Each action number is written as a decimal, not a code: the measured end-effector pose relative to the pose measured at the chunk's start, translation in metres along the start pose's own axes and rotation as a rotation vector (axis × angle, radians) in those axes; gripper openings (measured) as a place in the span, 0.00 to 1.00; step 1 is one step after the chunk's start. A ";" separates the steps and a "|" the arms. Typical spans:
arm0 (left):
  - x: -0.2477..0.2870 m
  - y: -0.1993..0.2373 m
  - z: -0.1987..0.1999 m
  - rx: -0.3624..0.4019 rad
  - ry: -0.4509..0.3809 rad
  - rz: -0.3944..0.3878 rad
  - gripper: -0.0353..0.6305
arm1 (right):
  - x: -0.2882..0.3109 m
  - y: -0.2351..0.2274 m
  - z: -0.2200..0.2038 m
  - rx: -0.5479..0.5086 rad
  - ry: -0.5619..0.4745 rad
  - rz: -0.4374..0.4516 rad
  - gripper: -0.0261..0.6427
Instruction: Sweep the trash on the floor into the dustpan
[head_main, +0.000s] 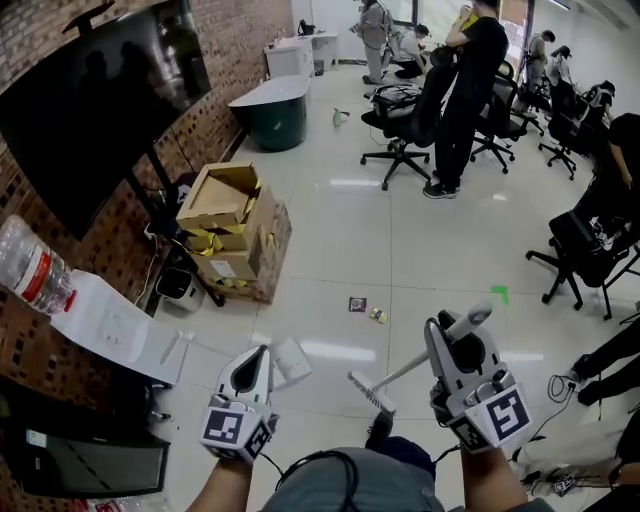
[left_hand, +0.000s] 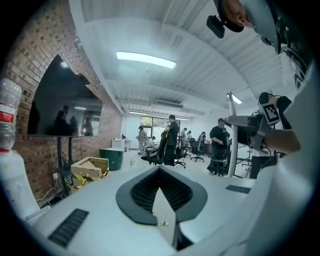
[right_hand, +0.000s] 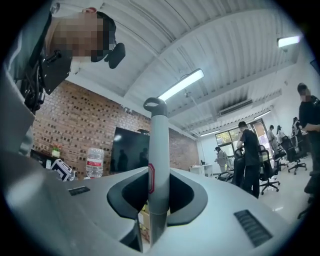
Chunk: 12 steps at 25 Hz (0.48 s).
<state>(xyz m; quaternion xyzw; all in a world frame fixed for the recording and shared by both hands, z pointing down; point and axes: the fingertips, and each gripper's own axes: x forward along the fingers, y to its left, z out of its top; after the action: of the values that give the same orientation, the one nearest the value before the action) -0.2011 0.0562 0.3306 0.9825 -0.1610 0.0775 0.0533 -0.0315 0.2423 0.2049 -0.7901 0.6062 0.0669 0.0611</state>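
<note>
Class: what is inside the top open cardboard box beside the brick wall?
The top cardboard box shows only bare brown cardboard inside; its near wall hides the lowest part.

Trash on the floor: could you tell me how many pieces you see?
2: a dark square wrapper mid-floor and a yellowish scrap right of it. A green patch farther right may be tape. Smaller bits may be hidden.
</note>
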 end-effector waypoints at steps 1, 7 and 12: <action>0.017 -0.006 0.000 0.002 0.003 0.015 0.07 | 0.003 -0.016 -0.004 0.002 0.006 0.025 0.17; 0.100 -0.039 0.002 -0.016 0.030 0.097 0.07 | 0.018 -0.114 -0.037 0.001 0.063 0.083 0.17; 0.152 -0.065 0.010 -0.025 0.066 0.095 0.07 | 0.036 -0.194 -0.052 0.001 0.092 0.035 0.17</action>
<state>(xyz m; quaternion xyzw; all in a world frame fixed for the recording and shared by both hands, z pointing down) -0.0363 0.0691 0.3411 0.9699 -0.2064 0.1105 0.0671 0.1672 0.2487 0.2525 -0.7816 0.6221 0.0313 0.0323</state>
